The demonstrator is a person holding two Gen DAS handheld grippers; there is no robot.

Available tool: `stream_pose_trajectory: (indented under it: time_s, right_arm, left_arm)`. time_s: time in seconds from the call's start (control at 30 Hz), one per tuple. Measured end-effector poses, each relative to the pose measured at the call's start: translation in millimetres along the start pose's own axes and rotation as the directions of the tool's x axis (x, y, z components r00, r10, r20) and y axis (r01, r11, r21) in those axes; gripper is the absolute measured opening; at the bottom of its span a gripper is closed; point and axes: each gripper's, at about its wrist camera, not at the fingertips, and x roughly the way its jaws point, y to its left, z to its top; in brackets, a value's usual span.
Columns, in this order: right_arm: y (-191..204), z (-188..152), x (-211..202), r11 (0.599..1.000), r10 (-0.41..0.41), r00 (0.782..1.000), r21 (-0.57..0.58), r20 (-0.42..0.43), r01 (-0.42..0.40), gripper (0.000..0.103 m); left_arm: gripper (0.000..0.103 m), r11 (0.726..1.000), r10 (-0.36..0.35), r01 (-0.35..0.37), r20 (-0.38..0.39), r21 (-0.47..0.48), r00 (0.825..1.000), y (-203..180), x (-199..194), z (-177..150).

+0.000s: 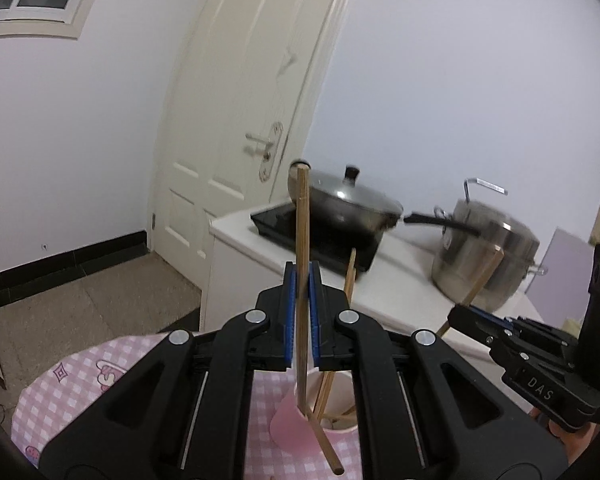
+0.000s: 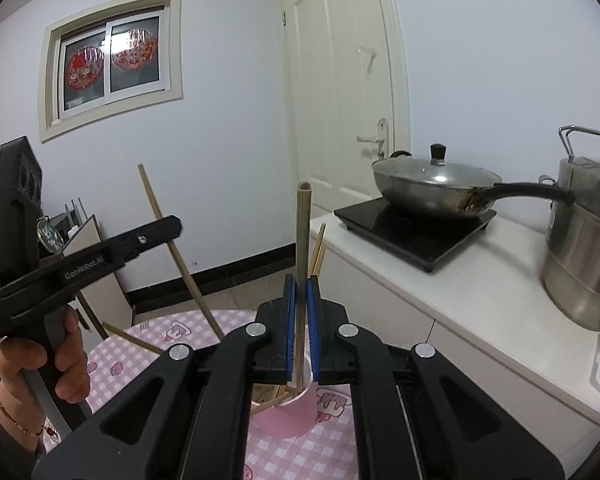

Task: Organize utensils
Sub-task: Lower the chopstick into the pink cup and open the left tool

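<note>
My left gripper (image 1: 301,280) is shut on a wooden chopstick (image 1: 301,220) held upright, its lower end inside a pink cup (image 1: 332,408) on the pink checked tablecloth (image 1: 72,384). My right gripper (image 2: 300,292) is shut on another chopstick (image 2: 303,232), also upright with its lower end in the same cup (image 2: 292,412). Several more chopsticks (image 2: 318,252) lean in the cup. The right gripper shows in the left wrist view (image 1: 464,316), and the left gripper shows in the right wrist view (image 2: 168,228), each gripping its slanted chopstick.
A white counter (image 2: 480,272) stands close behind the table, with a black induction hob (image 2: 416,228), a lidded wok (image 2: 432,184) and a steel stockpot (image 2: 588,248). A white door (image 2: 340,80) is behind. A loose chopstick (image 2: 132,338) lies on the tablecloth at left.
</note>
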Motion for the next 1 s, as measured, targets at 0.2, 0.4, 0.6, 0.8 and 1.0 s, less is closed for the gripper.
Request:
stream_pose_trajectory:
  time_s: [0.2, 0.4, 0.6, 0.8, 1.0]
  right_arm:
    - [3, -8, 6, 1.000, 0.009, 0.999, 0.000, -0.043, -0.009, 0.004]
    - [2, -16, 10, 1.000, 0.009, 0.997, 0.017, -0.078, -0.008, 0.005]
    - [3, -18, 7, 1.000, 0.007, 0.996, 0.027, -0.086, -0.005, 0.005]
    - [5, -17, 6, 1.000, 0.006, 0.996, 0.029, -0.094, -0.004, 0.005]
    - [5, -13, 2, 1.000, 0.008, 0.996, 0.030, -0.092, -0.005, 0.012]
  left_arm:
    - [0.007, 1.000, -0.005, 0.007, -0.091, 0.021, 0.996, -4, 15, -14]
    - [0.007, 0.999, 0.006, -0.002, -0.132, 0.032, 0.991, -4, 16, -19]
    - [0.007, 0.999, 0.013, -0.007, -0.148, 0.039, 0.989, -6, 16, -18]
    - [0.014, 0.999, 0.021, -0.013, -0.164, 0.051, 0.986, -11, 11, -19]
    - [0.050, 0.999, 0.029, -0.026, -0.126, 0.026, 0.992, -11, -6, -12]
